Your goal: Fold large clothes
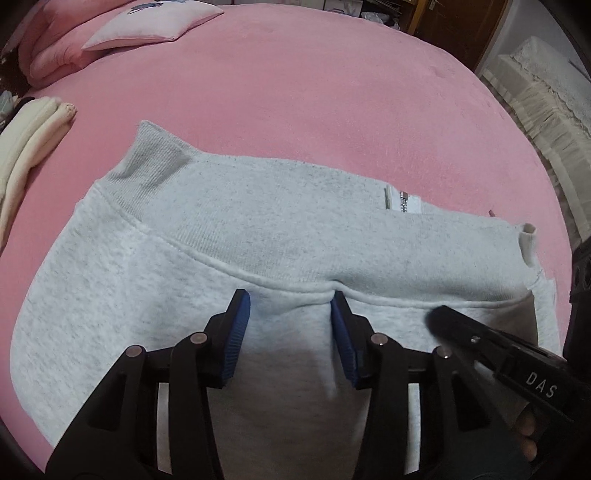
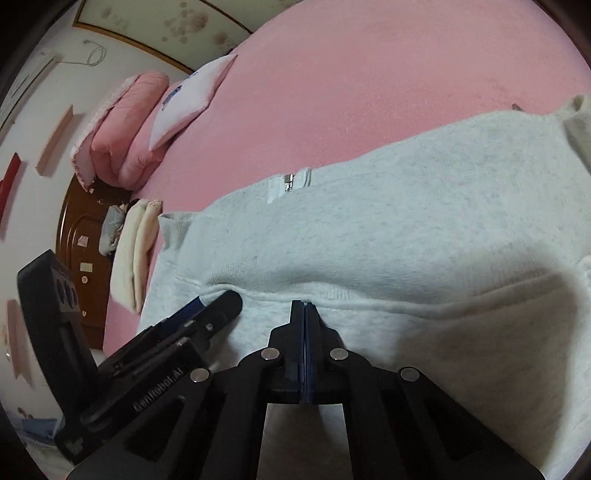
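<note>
My left gripper (image 1: 290,301) fingers stand spread over the grey sweatshirt (image 1: 258,206); my right gripper (image 2: 303,304) fingers pinch its ribbed seam.

A light heather-grey fleece sweatshirt (image 1: 258,206) lies spread flat on the pink bed cover, partly folded over itself — its ribbed band (image 1: 207,240) runs across the middle, a short metal zip (image 1: 404,201) showing near the far edge.

Sweatshirt (image 1: 258,229) lies on bed (image 1: 332,92), pillow (image 1: 155,22) behind.
</note>
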Demonstrator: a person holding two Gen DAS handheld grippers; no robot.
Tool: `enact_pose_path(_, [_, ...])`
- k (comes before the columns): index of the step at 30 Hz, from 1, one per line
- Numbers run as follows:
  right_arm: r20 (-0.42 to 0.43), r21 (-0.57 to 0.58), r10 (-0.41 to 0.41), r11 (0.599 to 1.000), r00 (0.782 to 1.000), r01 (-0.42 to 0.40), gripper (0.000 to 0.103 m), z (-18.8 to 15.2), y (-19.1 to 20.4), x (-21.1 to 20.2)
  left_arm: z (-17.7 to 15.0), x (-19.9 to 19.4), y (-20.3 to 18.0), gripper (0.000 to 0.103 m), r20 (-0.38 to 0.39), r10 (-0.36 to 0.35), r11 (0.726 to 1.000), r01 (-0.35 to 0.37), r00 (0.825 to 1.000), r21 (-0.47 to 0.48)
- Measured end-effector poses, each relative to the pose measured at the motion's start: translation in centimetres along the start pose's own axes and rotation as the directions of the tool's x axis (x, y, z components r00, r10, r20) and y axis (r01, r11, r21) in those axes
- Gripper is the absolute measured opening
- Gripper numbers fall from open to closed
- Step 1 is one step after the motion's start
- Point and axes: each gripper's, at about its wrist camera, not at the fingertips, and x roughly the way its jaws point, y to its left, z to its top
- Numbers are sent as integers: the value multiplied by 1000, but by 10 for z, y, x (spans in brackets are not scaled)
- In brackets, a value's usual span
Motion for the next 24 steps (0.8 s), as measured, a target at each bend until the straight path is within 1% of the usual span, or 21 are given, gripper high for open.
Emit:
enact_pose_path(1, [12, -29, -42, 999, 999, 42, 0, -2, -5, -7, 0, -3, 4, 42, 2, -6, 1000, 6, 1000, -4])
enact_pose_path(2, [24, -50, -47, 998, 999, 48, 0, -4, -13, -15, -2, -6, 8, 42, 11, -12, 1000, 12, 1000, -7])
enact_pose_path(3, [35, -61, -67, 996, 997, 69, 0, -9, -4, -28, -4, -9, 8, 42, 24, 2, 1000, -2, 1000, 0])
enact_pose_path(4, [51, -73, -135, 988, 990, 139, 0, -10, -14, -36, -6, -14, 7, 42, 47, 19, 1000, -20, 999, 17])
enact_pose_path(5, [55, -71, -124, 989, 991, 127, 0, -12, -21, -45, -9, -20, 5, 42, 92, 51, 997, -56, 994, 53])
enact_pose_path(6, [59, -52, -89, 994, 994, 92, 0, -13, -36, -55, -13, -24, 4, 43, 132, 91, 991, -103, 987, 82])
enact_pose_path(8, [65, -34, -80, 996, 995, 82, 0, -17, -60, -70, -19, -27, 6, 51, 164, 126, 983, -145, 978, 109])
enact_pose_path(10, [74, -60, -92, 994, 993, 97, 0, -20, -73, -84, -22, -25, 13, 52, 156, 102, 989, -117, 982, 88])
enact_pose_path(11, [79, -72, -112, 990, 991, 118, 0, -22, -79, -92, -23, -24, 16, 52, 155, 91, 992, -103, 984, 74])
enact_pose_path(13, [100, -72, -198, 976, 975, 206, 0, -22, -88, -101, -27, -27, 23, 52, 157, 81, 994, -91, 984, 57])
enact_pose_path(14, [110, -49, -239, 968, 965, 245, 0, -25, -101, -109, -30, -33, 35, 52, 163, 97, 993, -107, 982, 49])
enact_pose_path(15, [115, -16, -368, 928, 923, 372, 0, -27, -111, -113, -28, -38, 40, 52, 171, 112, 992, -121, 979, 43])
enact_pose_path(16, [132, 18, -388, 921, 912, 390, 0, -31, -125, -121, -27, -42, 47, 52, 176, 107, 993, -113, 979, 28])
enact_pose_path(17, [148, 76, -326, 945, 934, 317, 0, -35, -144, -131, -28, -42, 51, 53, 175, 112, 993, -117, 978, 18])
enact_pose_path(18, [147, 135, -292, 952, 945, 274, 0, -38, -157, -137, -28, -43, 54, 53, 174, 123, 992, -127, 977, 15])
enact_pose_path(19, [144, 187, -266, 953, 953, 238, 0, -40, -168, -143, -27, -45, 58, 53, 171, 139, 990, -143, 975, 12])
enact_pose_path(20, [146, 195, -274, 950, 951, 244, 0, -40, -170, -147, -29, -45, 64, 52, 173, 146, 989, -149, 974, 9])
enact_pose_path(21, [147, 188, -297, 945, 943, 268, 0, -40, -168, -150, -25, -47, 70, 50, 165, 227, 973, -229, 960, -7])
enact_pose_path(22, [146, 187, -323, 937, 935, 294, 0, -40, -170, -156, -21, -42, 73, 45, 134, 367, 930, -368, 920, -23])
enact_pose_path(23, [147, 197, -362, 923, 920, 332, 0, -41, -166, -158, -22, -34, 90, 39, 59, 496, 868, -495, 866, -33])
enact_pose_path(24, [151, 207, -394, 909, 906, 361, 0, -42, -163, -159, -24, -30, 104, 33, -7, 500, 865, -500, 866, -51])
